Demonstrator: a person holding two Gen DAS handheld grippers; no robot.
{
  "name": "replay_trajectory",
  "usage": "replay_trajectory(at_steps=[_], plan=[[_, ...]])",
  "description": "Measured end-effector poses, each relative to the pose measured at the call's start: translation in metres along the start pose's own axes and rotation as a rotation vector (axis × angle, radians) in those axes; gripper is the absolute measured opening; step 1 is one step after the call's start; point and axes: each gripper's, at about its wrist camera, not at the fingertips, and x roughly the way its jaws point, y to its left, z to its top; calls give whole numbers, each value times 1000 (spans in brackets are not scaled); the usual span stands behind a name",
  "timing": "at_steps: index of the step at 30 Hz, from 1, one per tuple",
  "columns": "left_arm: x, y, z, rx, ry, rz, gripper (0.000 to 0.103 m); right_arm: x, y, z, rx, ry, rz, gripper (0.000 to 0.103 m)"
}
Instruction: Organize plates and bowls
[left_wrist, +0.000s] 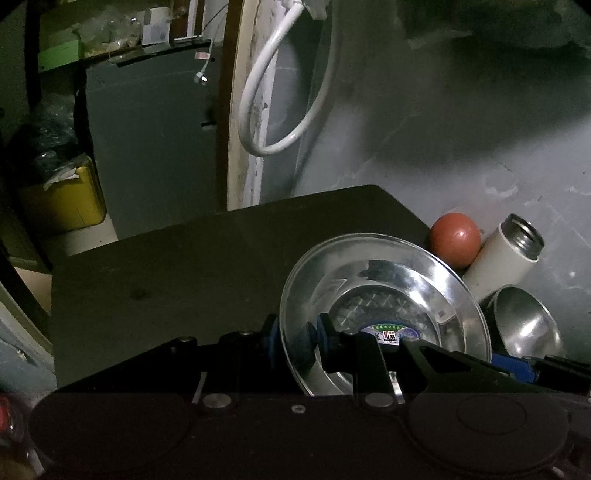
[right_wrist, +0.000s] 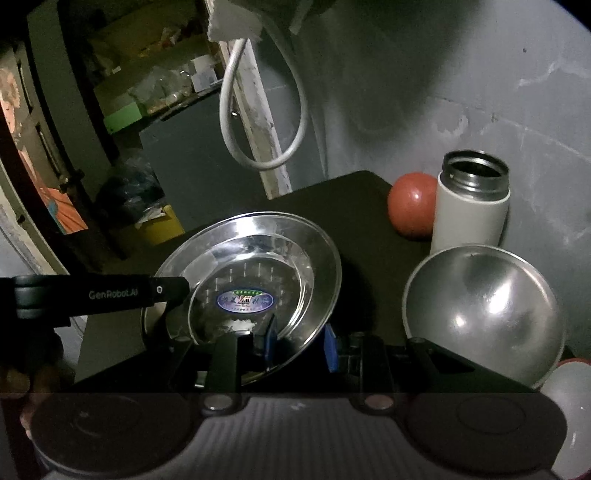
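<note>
A shiny steel plate (left_wrist: 384, 280) with a sticker in its middle is held tilted above the black table (left_wrist: 166, 277). My left gripper (left_wrist: 298, 334) is shut on its left rim, one blue pad inside the dish and one outside. My right gripper (right_wrist: 301, 341) is shut on the plate's (right_wrist: 255, 258) near right rim in the same way. From the right wrist view the left gripper (right_wrist: 173, 295) reaches in from the left. A steel bowl (right_wrist: 484, 314) sits on the table just right of the plate, tilted toward me.
A white flask (right_wrist: 471, 210) with an open steel mouth and a red ball (right_wrist: 412, 206) stand behind the bowl by the grey wall. A pale translucent object (right_wrist: 565, 406) lies at the near right. A white hose (left_wrist: 258, 92) hangs behind the table. A yellow container (left_wrist: 62, 199) sits on the floor at left.
</note>
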Motion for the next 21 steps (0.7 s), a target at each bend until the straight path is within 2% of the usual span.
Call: replay_trajectory(at_steps=[8,14,21], plan=[[-26,-4,-14,-5,3,-13,23,-27,-1,-8,-8,-6,13,30],[-47,-9,-39,-30,28,-28,23,-47,-3,-21,-8,5,18,30],[-64,-18,-67,-6,52,-20,24,-66,-3,-40,-26,40,23,30]])
